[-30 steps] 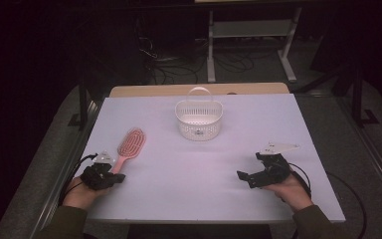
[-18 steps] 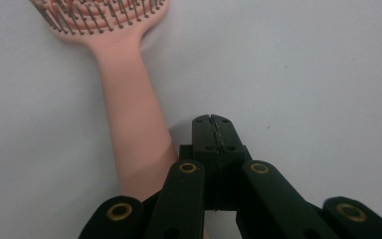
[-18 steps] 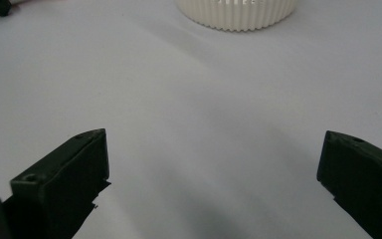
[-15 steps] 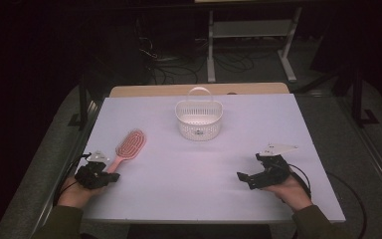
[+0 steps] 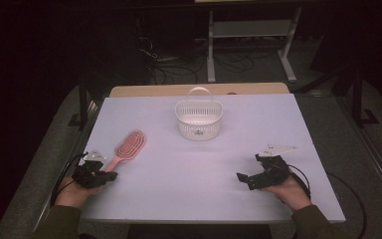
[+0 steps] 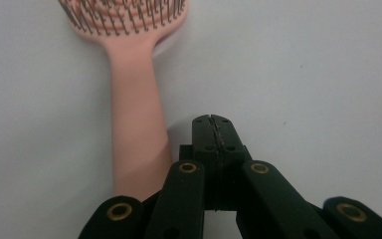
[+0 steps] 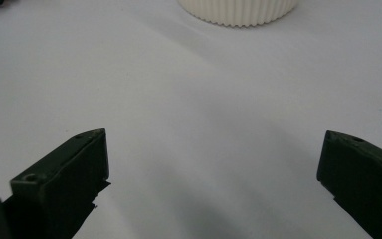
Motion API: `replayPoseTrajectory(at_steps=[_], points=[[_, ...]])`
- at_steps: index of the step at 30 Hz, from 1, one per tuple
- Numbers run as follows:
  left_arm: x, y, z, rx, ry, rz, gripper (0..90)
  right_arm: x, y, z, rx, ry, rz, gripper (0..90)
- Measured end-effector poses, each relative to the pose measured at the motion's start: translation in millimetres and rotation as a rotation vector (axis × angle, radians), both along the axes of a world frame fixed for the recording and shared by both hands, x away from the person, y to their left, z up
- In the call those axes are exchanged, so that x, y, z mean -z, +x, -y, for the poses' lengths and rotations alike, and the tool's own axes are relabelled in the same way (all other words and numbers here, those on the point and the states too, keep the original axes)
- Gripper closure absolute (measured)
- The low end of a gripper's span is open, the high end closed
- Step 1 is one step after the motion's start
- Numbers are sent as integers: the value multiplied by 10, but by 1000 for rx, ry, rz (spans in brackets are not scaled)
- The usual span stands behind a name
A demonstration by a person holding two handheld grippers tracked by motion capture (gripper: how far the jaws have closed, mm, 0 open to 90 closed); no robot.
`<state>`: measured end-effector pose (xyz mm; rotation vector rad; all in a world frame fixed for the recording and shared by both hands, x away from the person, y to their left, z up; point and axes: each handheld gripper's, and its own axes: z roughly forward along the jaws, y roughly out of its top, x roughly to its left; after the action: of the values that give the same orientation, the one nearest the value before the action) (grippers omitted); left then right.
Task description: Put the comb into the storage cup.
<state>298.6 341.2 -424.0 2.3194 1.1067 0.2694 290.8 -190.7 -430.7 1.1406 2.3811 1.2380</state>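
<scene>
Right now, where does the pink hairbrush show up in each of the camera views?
High view: the pink hairbrush lies left of centre on the white table, handle toward the left gripper.
Left gripper view: it fills the upper left, handle running down beside the shut jaws, untouched by them.
Right gripper view: a pink sliver at the top left corner may be it; I cannot tell.
Shared landmark: the white tabletop; the white basket links the high and right gripper views.
</scene>
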Motion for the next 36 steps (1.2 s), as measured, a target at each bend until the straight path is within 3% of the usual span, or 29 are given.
replayPoseTrajectory(at_steps=[4,11,17,28,32,36], points=[[-43,23,43,7,-44,26,900,7,0,-1,0,-2,3,0],[-112,67,158,47,-102,68,801,19,4,-3,-2,-10,14,0],[-176,105,298,101,-183,80,641,26,5,-10,-3,-14,14,0],[-200,135,711,230,-218,149,350,23,20,7,0,-5,7,0],[-213,154,798,265,-241,187,274,19,20,10,0,-2,7,0],[-203,190,858,290,-260,190,180,21,22,8,0,-3,6,0]])
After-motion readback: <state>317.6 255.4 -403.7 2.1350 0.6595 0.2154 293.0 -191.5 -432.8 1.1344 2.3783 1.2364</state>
